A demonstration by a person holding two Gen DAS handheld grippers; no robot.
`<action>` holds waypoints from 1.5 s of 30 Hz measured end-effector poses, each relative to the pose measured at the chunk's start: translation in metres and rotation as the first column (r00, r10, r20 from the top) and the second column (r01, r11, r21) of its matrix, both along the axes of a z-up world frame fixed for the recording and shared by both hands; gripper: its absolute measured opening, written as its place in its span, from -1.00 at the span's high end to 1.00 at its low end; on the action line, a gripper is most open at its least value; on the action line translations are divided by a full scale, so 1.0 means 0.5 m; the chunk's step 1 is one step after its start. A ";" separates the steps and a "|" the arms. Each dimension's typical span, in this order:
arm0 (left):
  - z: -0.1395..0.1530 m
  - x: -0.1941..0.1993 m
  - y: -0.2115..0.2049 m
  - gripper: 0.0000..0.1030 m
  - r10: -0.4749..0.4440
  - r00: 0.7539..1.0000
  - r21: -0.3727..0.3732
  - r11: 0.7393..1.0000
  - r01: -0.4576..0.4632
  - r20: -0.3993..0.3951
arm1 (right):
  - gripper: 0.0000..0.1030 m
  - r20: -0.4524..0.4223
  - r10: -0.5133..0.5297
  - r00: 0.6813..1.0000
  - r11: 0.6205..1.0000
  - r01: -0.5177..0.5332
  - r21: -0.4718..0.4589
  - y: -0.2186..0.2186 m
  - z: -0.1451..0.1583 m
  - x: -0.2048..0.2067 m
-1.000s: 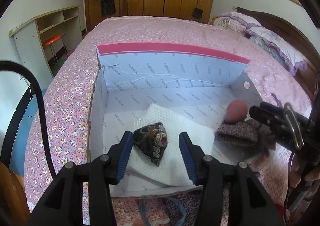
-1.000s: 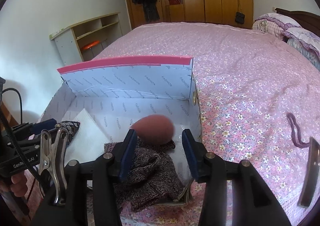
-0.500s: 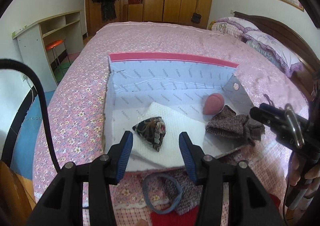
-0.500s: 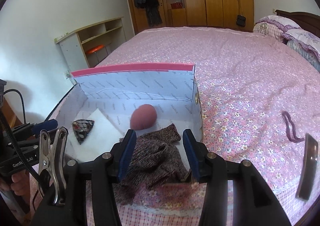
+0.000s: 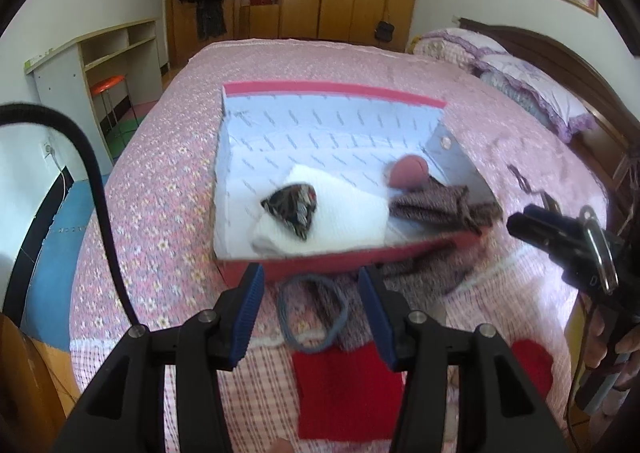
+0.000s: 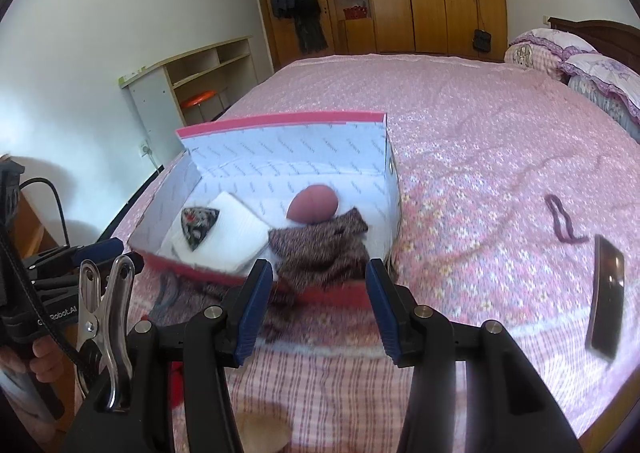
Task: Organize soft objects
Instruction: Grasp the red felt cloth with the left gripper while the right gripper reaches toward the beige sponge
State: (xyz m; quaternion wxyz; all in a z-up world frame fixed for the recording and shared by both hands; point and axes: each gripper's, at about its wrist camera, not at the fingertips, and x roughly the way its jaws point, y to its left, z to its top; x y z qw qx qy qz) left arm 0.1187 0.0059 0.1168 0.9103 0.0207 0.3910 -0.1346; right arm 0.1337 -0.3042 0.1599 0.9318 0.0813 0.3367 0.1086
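We see the pink box (image 5: pixel 344 257) open on the flowered bed (image 5: pixel 160 189), and we place everything else by it. Inside the box, on its left side, a white folded cloth (image 5: pixel 340 213) carries a dark patterned pouch (image 5: pixel 294 207). Toward the box's right wall sits a reddish-brown sponge ball (image 6: pixel 314 204), touching a brown knitted piece (image 6: pixel 320 249) that spills over the box's near edge. Just in front of the box, on the bed, lie a blue-grey hair band (image 5: pixel 312 313) and a red cloth (image 5: pixel 344 393). Our left tool (image 5: pixel 312 309) hangs over that band, jaws apart after just opening a little, pressing on nothing. Our right tool (image 6: pixel 320 305) stands before the box's near wall, jaws apart and empty. Well to the right of the box lie a purple loop (image 6: pixel 562 223) and a dark phone (image 6: pixel 606 295).
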 end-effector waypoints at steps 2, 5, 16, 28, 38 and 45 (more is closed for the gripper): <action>-0.006 -0.011 -0.004 -0.03 -0.018 1.000 0.012 1.000 0.018 -0.005 | 0.04 -0.006 -0.002 1.000 1.000 0.002 -0.001 0.003 -0.006 -0.012; -0.018 -0.031 -0.011 -0.05 -0.024 1.000 0.031 0.999 0.025 -0.008 | 0.04 -0.026 -0.001 1.000 1.000 0.001 0.003 0.008 -0.020 -0.027; -0.082 -0.092 -0.037 -0.43 -0.082 0.993 0.078 0.993 0.089 -0.089 | 0.04 -0.081 -0.016 0.997 0.998 0.021 0.060 0.002 -0.070 -0.083; -0.135 -0.098 -0.053 -0.50 -0.099 0.981 0.009 0.995 0.102 -0.165 | 0.04 -0.123 -0.039 0.992 0.998 0.044 0.034 -0.017 -0.099 -0.134; -0.141 -0.085 -0.062 -0.31 -0.033 0.988 -0.001 0.999 0.034 -0.151 | 0.04 -0.126 0.064 0.990 0.994 -0.052 0.096 0.026 -0.116 -0.157; -0.135 -0.109 -0.052 -0.06 -0.045 0.991 0.020 0.999 0.048 -0.122 | -0.10 -0.135 0.112 0.984 0.991 -0.100 0.087 0.071 -0.129 -0.149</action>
